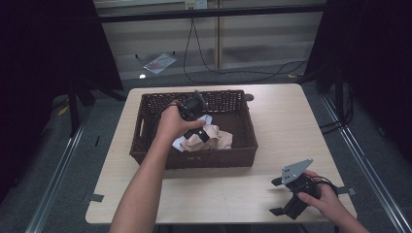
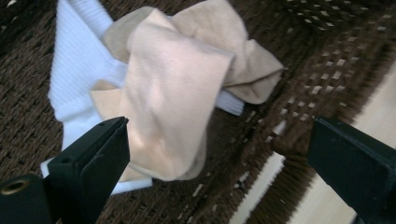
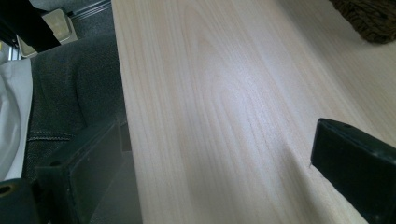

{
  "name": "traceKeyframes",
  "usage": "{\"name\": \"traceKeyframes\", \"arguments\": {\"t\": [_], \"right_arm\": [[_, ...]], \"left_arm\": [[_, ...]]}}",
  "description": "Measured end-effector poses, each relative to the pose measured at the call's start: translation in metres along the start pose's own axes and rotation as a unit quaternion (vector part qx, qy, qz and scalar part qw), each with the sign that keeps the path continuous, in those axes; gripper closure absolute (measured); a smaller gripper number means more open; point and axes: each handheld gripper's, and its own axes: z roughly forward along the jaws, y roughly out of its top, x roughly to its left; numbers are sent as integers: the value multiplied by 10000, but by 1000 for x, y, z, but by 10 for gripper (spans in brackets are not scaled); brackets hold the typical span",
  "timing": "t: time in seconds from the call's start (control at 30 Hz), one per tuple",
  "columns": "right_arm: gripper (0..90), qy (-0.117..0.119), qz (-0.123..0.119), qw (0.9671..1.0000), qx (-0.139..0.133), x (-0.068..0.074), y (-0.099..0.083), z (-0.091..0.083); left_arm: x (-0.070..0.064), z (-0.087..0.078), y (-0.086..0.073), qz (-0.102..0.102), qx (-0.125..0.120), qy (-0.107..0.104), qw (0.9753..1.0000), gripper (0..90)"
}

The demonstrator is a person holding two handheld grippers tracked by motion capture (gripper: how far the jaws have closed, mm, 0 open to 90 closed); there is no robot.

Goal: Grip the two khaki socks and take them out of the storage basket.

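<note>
Two cloths [image 2: 173, 93], beige and white, fill one basket [image 1: 194, 158]; both grippers' fingers gape empty.

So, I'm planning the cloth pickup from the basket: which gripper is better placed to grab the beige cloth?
Left. The left gripper is inside the wicker basket, jaws open on either side of the beige cloth. The right gripper sits open at the table's near edge, away from the basket.
</note>
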Motion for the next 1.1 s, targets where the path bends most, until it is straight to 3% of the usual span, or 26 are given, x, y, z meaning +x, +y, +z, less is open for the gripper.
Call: {"name": "traceKeyframes", "arguments": {"t": [0.17, 0.27, 0.53, 0.6, 0.77, 0.93, 0.97, 1.1], "right_arm": [[18, -1, 17, 10000, 7, 0, 0, 0], [18, 9, 30, 10000, 10, 0, 0, 0], [18, 33, 30, 10000, -9, 0, 0, 0], [18, 32, 30, 10000, -8, 0, 0, 0], [18, 42, 10, 10000, -13, 0, 1, 1], [18, 44, -5, 10000, -22, 0, 1, 1], [18, 42, -6, 10000, -22, 0, 1, 1], [18, 45, 7, 10000, -17, 1, 0, 0]], "left_arm": [[3, 10, 4, -230, 50, 64, 9997, 57], [5, 15, 4, -198, -24, 81, 9998, 72], [15, 30, 0, -41, 51, 316, 9995, 155], [16, 32, 1, -22, 66, 290, 9996, 155], [18, 41, 1, -43, 53, 283, 9996, 156], [23, 51, 0, -101, 70, 327, 9994, 213], [24, 53, -1, -101, 57, 349, 9993, 235], [24, 55, -2, -35, 153, 329, 9993, 553]]}}
